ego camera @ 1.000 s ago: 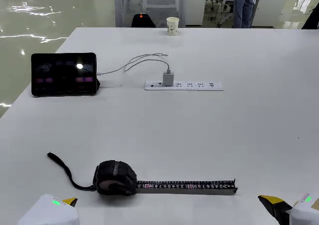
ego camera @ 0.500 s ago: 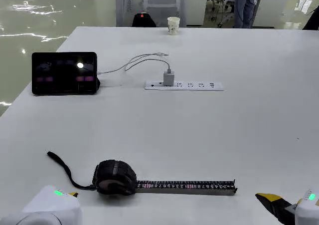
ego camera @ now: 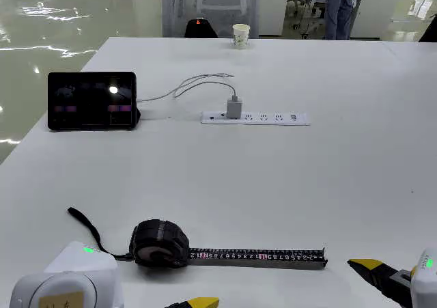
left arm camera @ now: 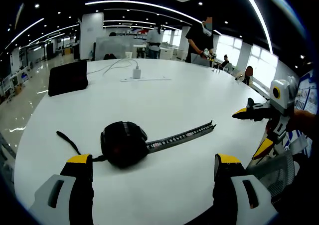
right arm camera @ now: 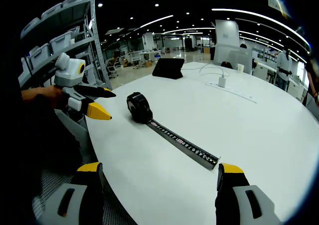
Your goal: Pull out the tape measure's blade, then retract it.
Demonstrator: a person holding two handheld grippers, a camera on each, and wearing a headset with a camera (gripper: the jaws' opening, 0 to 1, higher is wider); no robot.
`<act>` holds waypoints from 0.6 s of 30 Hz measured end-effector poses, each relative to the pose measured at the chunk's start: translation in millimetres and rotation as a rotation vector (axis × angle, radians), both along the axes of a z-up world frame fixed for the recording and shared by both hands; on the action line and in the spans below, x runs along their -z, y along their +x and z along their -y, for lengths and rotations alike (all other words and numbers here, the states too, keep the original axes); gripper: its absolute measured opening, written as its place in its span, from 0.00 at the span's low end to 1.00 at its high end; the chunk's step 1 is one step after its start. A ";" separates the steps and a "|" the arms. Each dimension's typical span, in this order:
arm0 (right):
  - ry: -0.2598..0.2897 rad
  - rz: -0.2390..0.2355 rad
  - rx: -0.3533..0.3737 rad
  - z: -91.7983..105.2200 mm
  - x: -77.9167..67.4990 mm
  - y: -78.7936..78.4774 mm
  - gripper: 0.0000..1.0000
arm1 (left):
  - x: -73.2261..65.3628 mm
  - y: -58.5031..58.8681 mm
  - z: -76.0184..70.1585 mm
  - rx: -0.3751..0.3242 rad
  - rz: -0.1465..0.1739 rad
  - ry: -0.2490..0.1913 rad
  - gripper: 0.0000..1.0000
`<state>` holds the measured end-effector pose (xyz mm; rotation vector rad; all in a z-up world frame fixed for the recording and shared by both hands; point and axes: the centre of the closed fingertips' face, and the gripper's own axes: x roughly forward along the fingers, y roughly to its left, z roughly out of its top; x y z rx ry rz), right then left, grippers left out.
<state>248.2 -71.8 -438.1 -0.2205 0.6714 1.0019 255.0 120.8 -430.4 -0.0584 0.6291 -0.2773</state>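
Both sets of jaws are wide apart and hold nothing. Left gripper sits just short of the tape measure, which lies between its jaw lines. Right gripper is lined up near the free end of the blade.

The tape measure lies near the front edge of the table. Its blade is already out and flat on the surface, so I judge retraction is the step left.

Risks:
- Nothing pins the case. A push or tug on the blade tip would likely skid it across the smooth top.
- If the lock is released with the tip free, the blade whips back and the hook slams the case.
- The blade is thin and flat on the table, so the jaws may scrape the surface or slip off.
- The strap trails off the case's far side and could snag under a left jaw.

Containers: one paper cup at the far edge, well apart from the work. I can't tell what is in it.
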 end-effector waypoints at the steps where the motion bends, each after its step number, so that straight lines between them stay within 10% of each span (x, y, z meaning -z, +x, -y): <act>1: -0.002 0.001 -0.006 0.3 0.5 0.5 0.94 | 0.1 1.3 -0.3 -0.004 -0.001 -0.002 0.99; 18: -0.070 0.016 -0.132 6.7 13.0 23.1 0.84 | 8.3 23.2 -3.8 -0.029 -0.010 0.001 0.99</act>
